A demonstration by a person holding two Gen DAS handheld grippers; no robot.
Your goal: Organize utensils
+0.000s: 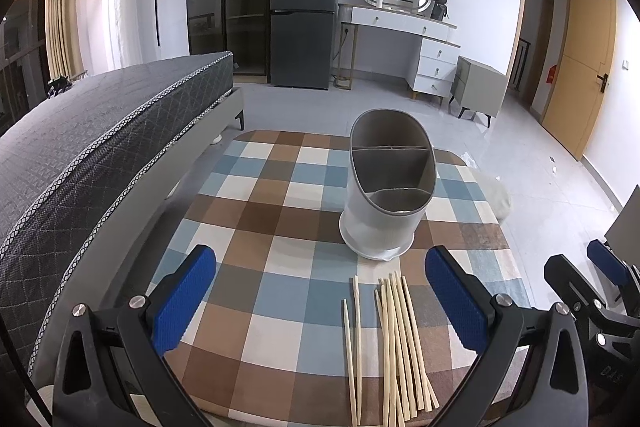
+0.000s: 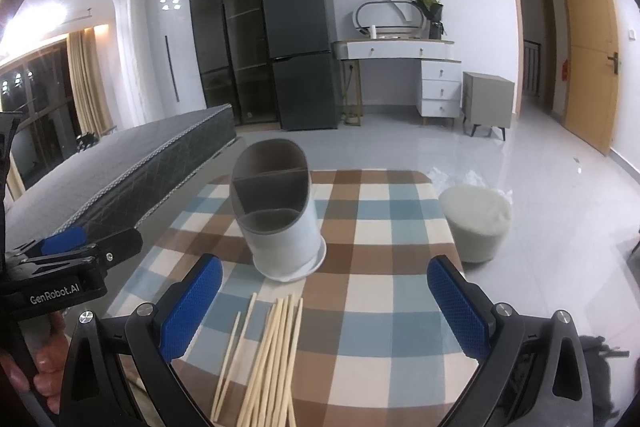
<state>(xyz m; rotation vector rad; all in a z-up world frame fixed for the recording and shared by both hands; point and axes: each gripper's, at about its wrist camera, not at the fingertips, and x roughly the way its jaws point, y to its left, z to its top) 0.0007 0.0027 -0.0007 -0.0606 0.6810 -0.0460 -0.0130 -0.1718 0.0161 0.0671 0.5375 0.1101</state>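
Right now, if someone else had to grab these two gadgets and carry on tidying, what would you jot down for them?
Left hand-held gripper: open, holding nothing, above the near edge of the table.
Right hand-held gripper: open, holding nothing, alongside the left one.
Chopsticks: all lying loose on the checked tablecloth, one pair slightly apart from the main bunch, between the grippers and the holder.
Utensil holder: upright just beyond the chopsticks; the compartments in view look empty.
Done: nothing yet.
Left: pick up the chopsticks and stand them in a holder compartment.
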